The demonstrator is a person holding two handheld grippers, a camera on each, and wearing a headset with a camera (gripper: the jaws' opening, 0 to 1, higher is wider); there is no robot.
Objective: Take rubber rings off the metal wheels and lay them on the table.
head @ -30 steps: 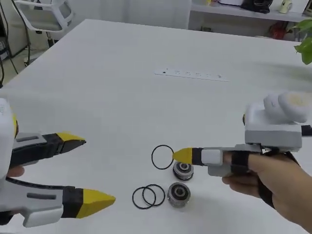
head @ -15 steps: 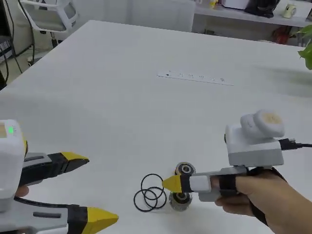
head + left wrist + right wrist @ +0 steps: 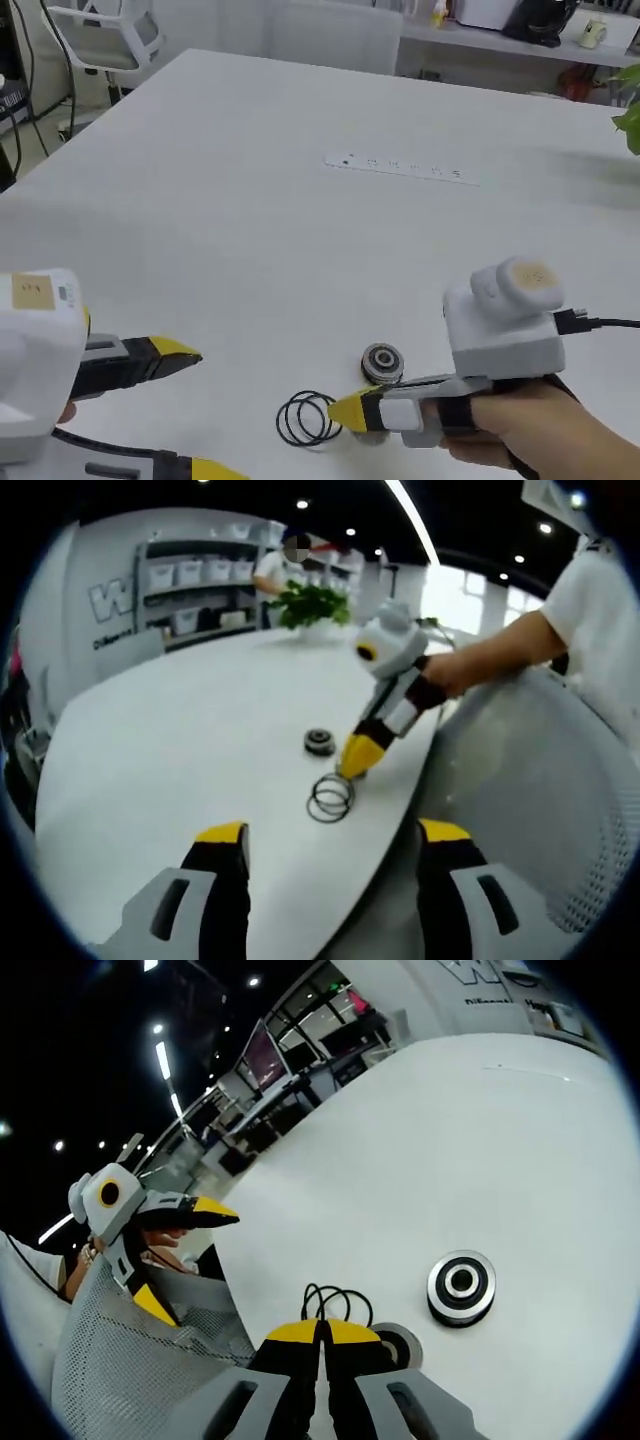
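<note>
Your right gripper at the near wheel
Its jaws were pressed together, tips just beside that wheel, the rings lying just beyond; your left gripper gaped wide, well apart.

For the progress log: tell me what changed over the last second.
The right gripper, fingers shut, drew back toward the person, from the far wheel to the near wheel. The ring that lay apart has joined the other two, so three rubber rings now lie together. Both wheels stayed put, and the left gripper stayed open and idle.
</note>
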